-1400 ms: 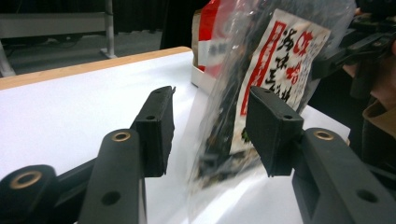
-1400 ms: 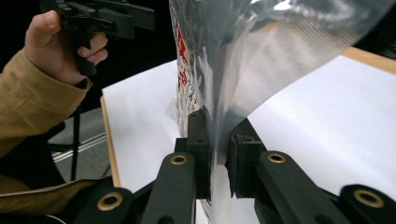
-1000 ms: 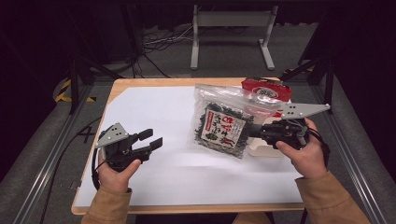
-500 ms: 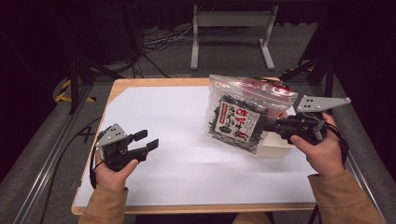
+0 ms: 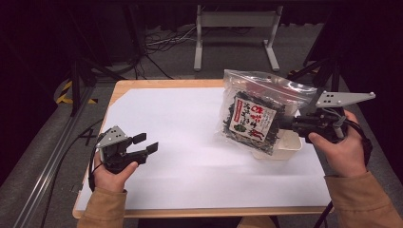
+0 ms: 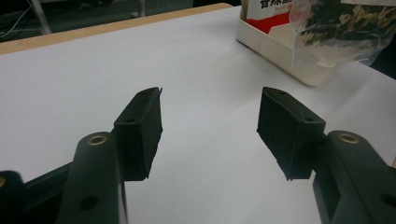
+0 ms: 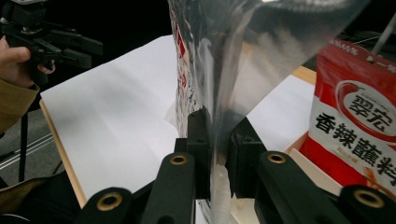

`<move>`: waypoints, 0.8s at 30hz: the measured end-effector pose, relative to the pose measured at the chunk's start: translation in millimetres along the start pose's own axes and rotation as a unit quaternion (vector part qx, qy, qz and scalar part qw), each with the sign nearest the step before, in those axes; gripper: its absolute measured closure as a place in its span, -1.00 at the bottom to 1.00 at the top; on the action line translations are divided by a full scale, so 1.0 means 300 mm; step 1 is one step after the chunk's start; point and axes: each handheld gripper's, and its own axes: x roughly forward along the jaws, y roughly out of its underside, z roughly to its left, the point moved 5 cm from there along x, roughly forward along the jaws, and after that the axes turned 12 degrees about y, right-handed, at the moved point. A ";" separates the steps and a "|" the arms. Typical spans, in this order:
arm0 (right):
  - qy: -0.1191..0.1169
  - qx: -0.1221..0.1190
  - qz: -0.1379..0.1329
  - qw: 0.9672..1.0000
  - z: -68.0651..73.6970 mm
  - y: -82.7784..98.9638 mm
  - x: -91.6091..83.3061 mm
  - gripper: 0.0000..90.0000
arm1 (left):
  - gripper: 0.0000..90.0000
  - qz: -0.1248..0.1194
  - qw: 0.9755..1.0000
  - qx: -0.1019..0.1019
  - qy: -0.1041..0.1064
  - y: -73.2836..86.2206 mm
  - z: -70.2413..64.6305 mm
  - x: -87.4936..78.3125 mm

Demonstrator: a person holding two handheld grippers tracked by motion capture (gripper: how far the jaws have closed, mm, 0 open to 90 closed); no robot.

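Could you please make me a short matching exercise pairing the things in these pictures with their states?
1. left gripper
2. right gripper
3. clear bag
4. red packet

a. stands in the white tray
b. open, nothing between the jaws
c. hangs lifted over the tray
d. shut on a plastic edge

Pairs: 1-b, 2-d, 3-c, 4-a

Clear seaweed bag [image 5: 254, 118] with red-and-white label, upright and tilted, lifted above the white tray [image 5: 285, 148]
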 end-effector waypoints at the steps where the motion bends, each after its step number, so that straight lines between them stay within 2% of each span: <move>1: 0.001 -0.001 0.000 1.000 -0.003 -0.001 -0.002 0.79 | -0.11 0.002 1.000 -0.002 -0.001 0.001 0.001 -0.001; 10: 0.020 0.009 0.000 1.000 -0.044 -0.013 -0.027 0.79 | -0.13 0.006 1.000 -0.002 -0.005 0.007 0.013 -0.004; 19: 0.031 0.030 -0.001 0.999 -0.088 -0.029 -0.067 0.79 | -0.14 0.009 1.000 -0.007 -0.008 0.014 0.022 -0.005; 24: 0.040 0.032 -0.004 0.999 -0.103 -0.037 -0.087 0.79 | -0.14 0.009 1.000 -0.006 -0.009 0.016 0.024 -0.003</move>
